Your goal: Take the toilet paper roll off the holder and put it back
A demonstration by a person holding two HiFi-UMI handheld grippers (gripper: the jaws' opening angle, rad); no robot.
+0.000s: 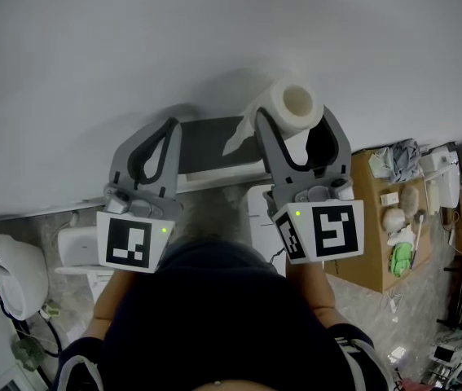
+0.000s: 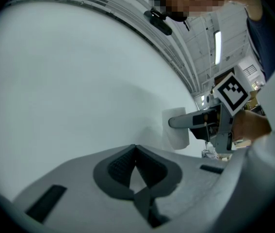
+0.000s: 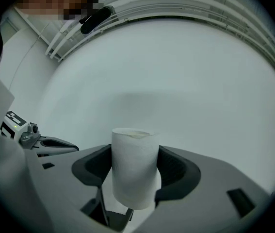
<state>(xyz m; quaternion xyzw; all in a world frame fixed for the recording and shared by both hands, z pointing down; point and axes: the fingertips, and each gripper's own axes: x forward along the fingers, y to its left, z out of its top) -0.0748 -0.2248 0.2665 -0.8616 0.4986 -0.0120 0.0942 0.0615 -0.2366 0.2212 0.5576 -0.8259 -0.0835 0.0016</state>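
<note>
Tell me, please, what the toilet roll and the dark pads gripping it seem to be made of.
Toilet roll: soft white paper, matte, wound on what looks like a pale cardboard core. Pads: probably rubber or soft plastic, dark and matte, with fine ribs across the face.

Seemingly a bathroom mock-up in a workshop hall: plain white wall (image 1: 173, 47) at 12 o'clock with flat grey wall-mounted holder (image 1: 210, 141), white toilet paper roll (image 1: 292, 108) near it, marbled tile floor (image 1: 43, 222) at 8 o'clock, cluttered brown wooden counter (image 1: 365, 259) at 3 o'clock, fluorescent ceiling tube (image 2: 218, 47).
</note>
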